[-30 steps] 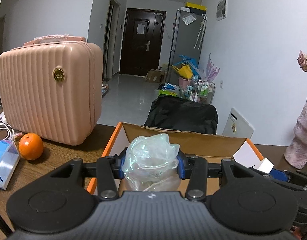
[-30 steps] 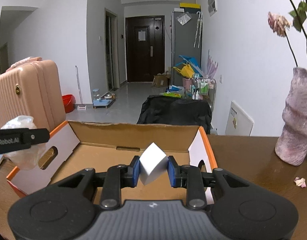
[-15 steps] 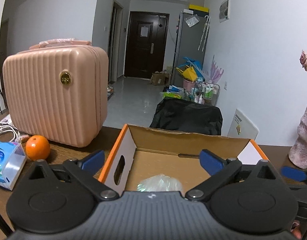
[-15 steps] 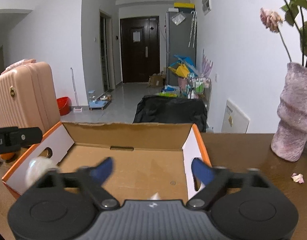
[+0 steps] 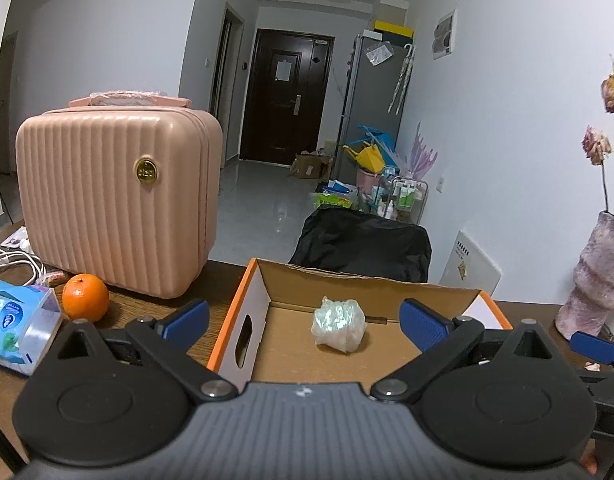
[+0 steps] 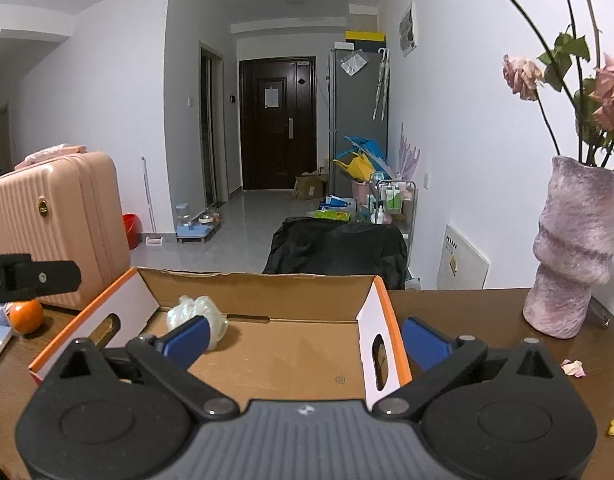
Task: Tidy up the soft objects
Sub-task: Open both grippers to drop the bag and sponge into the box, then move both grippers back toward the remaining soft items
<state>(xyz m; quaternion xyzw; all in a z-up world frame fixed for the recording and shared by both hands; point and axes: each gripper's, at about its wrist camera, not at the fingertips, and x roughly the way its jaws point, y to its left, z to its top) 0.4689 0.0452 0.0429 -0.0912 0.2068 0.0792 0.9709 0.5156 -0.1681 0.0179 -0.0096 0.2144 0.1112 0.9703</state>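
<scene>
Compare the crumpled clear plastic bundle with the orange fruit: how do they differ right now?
The crumpled clear plastic bundle lies inside the open cardboard box; the round orange fruit sits outside it on the brown wooden table, beside the pink ribbed suitcase. The bundle is pale, translucent and wrinkled; the fruit is solid orange, smooth and round. Neither is held by any tongs.

Plastic wad [image 5: 339, 328] lies in box [image 5: 371, 284] (suitcase [image 5: 115, 200] left, vase [image 5: 595, 280] right)

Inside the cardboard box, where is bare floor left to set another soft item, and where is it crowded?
The cardboard box floor is bare from the crumpled plastic bag across to its right wall. The bag crowds the back left corner. Outside, an orange and pink case fill the table's left side.
</scene>
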